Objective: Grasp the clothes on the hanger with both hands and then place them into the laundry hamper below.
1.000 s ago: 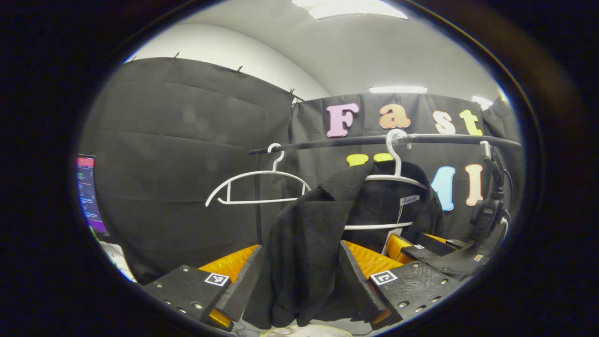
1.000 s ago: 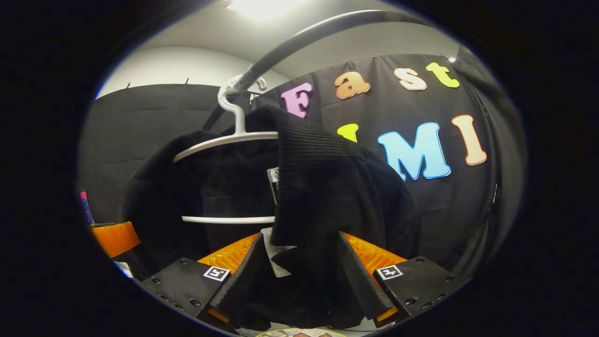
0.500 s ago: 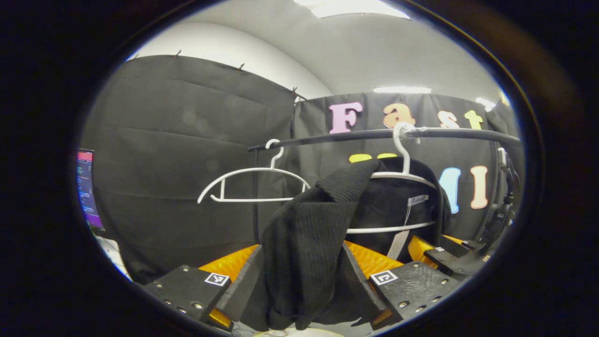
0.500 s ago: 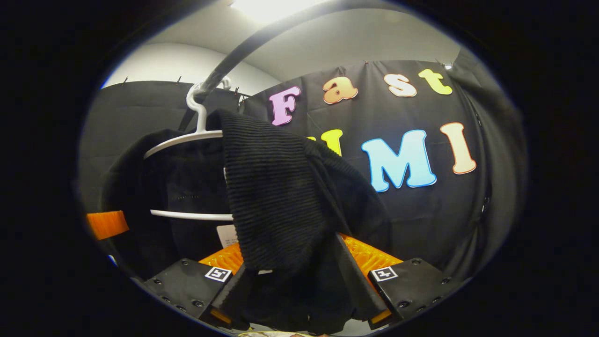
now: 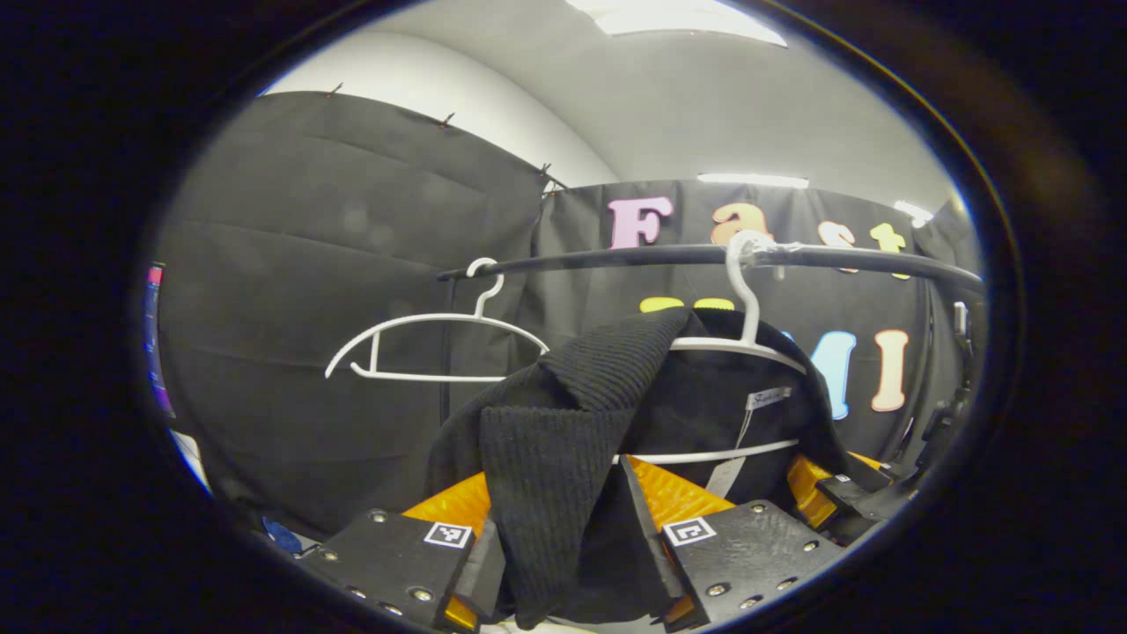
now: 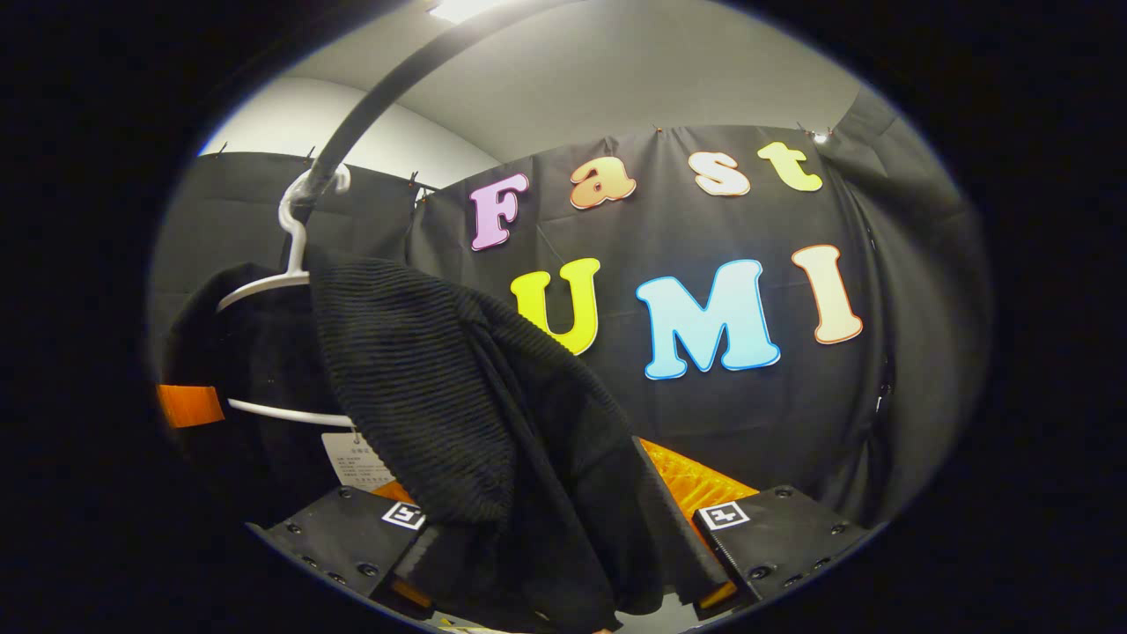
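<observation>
- On the far left, an empty hanger [image 5: 436, 339] is hanging on the rail [image 5: 669, 256].
- I am gripping the black garment [image 5: 563, 440] with my left gripper [image 5: 563, 563] — fingers narrowed onto a ribbed fold.
- The garment is draping half off its white hanger [image 5: 748, 335]; pulling it free and lowering it are what is left.
- My right gripper [image 6: 546, 563] is pinching the garment's other side — fingers pressing the knit.

Rail [image 5: 669, 256] and hangers [image 5: 423, 339] overhead.
</observation>
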`<state>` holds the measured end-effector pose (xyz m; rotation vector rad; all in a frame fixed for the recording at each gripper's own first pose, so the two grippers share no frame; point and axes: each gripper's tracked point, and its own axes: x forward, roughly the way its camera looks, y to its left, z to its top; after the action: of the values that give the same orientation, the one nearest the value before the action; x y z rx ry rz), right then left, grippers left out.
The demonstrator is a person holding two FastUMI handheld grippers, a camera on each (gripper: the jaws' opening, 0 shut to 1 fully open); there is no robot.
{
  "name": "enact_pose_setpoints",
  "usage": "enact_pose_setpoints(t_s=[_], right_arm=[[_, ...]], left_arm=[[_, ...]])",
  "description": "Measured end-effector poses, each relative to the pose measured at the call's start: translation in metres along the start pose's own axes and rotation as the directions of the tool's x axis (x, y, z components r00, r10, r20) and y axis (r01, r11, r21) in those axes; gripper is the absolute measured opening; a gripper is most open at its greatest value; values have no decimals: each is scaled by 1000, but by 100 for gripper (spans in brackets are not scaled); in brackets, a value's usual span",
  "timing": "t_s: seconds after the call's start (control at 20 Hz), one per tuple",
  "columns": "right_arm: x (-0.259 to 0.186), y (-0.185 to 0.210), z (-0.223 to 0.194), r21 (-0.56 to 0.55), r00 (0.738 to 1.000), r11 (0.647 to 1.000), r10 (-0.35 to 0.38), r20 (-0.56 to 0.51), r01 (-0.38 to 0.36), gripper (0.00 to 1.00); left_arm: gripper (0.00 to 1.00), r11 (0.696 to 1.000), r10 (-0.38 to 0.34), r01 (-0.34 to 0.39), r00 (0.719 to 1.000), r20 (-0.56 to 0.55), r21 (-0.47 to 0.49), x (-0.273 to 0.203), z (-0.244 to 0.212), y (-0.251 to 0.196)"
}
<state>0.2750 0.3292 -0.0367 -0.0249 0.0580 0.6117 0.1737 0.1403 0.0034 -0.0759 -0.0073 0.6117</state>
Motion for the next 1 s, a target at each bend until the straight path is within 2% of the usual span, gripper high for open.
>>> enact_pose_setpoints(t_s=[0.1,0.15,0.2,0.25,0.35,0.4,0.45,0.5,0.55,0.65,0.8,0.9,0.95,1.0], right_arm=[[-1,5,2,24,1000,999,28,-4,-27,72],[-4,8,3,29,999,999,38,-5,-38,64],[-8,14,4,27,998,998,61,-3,-61,56],[-10,20,5,20,997,997,81,2,-81,48],[-15,24,8,-21,995,995,100,17,-100,32],[-16,27,9,-35,992,992,123,26,-122,24],[-14,34,7,-32,987,987,160,25,-159,17],[-13,37,6,-21,981,981,191,15,-191,16],[-12,39,7,5,974,974,227,13,-227,2],[-12,34,6,8,968,968,250,6,-250,4],[-18,25,12,1,975,975,221,17,-221,2],[-20,18,20,1,980,981,194,33,-194,2],[-17,10,26,-2,983,984,180,46,-180,6],[-14,3,33,-9,984,986,164,64,-164,2]], left_arm=[[64,1000,9,-9,1000,-11,1,2,-3,5],[46,1000,16,-16,1000,-15,-1,-1,-5,11],[43,1000,19,-19,1000,-17,-6,-4,-4,15],[29,1000,10,-10,1000,-29,-12,-7,-4,17],[28,998,-46,44,997,-61,-45,-10,-6,10],[27,999,-28,25,998,-55,-47,-7,-4,15],[5,998,-23,21,999,-45,-52,-16,1,19],[5,995,-69,65,996,-51,-70,-11,1,11],[5,994,-82,77,995,-52,-80,-12,2,6],[4,991,-110,108,994,-25,-82,-13,8,-1],[2,989,-132,134,990,40,-59,-26,30,1],[5,985,-148,152,987,59,-79,-38,44,6],[4,984,-147,153,987,69,-92,-39,51,9],[2,985,-137,144,987,80,-96,-40,57,14]])
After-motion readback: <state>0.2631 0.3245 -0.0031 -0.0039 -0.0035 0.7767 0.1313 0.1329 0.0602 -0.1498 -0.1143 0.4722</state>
